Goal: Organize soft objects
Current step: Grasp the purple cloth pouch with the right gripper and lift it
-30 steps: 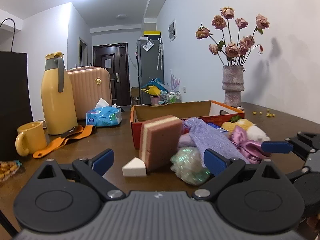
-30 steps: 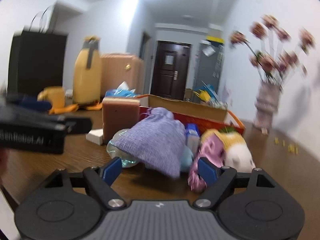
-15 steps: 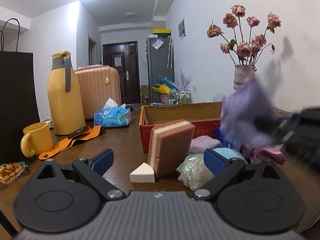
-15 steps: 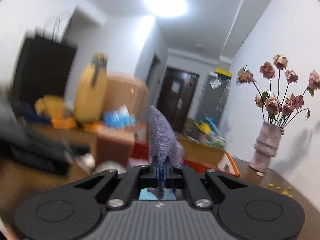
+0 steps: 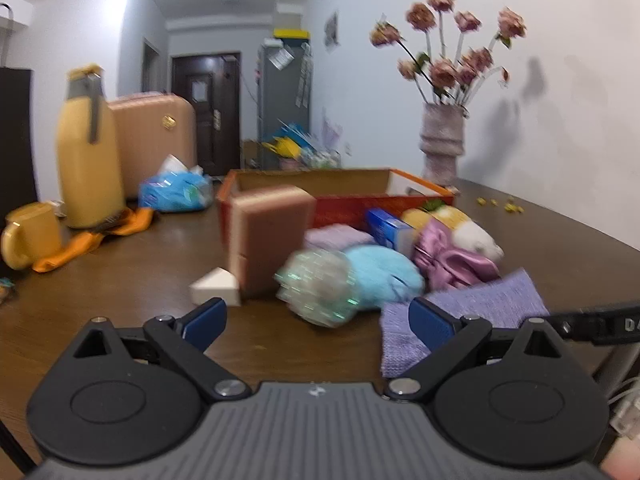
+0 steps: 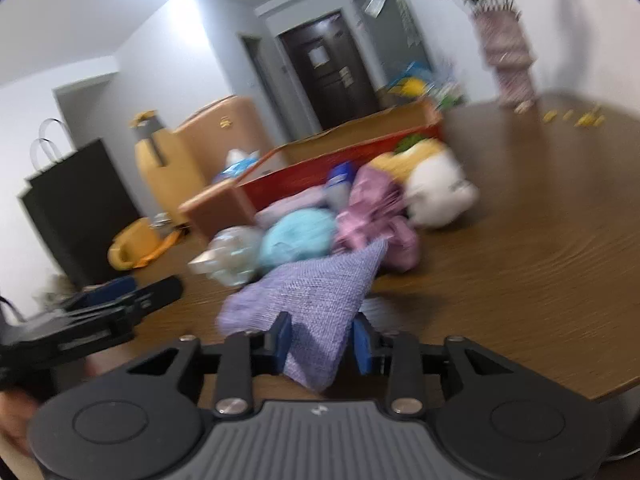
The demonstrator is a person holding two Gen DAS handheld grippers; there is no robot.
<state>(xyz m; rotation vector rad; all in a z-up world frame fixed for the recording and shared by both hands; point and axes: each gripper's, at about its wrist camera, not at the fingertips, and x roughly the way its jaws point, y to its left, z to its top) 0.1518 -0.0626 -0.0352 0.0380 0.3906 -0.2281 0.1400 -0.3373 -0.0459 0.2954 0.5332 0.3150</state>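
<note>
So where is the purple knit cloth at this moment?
The purple knit cloth lies on the table nearest the cameras, between the right gripper's fingers, just in front of the blue ball.
</note>
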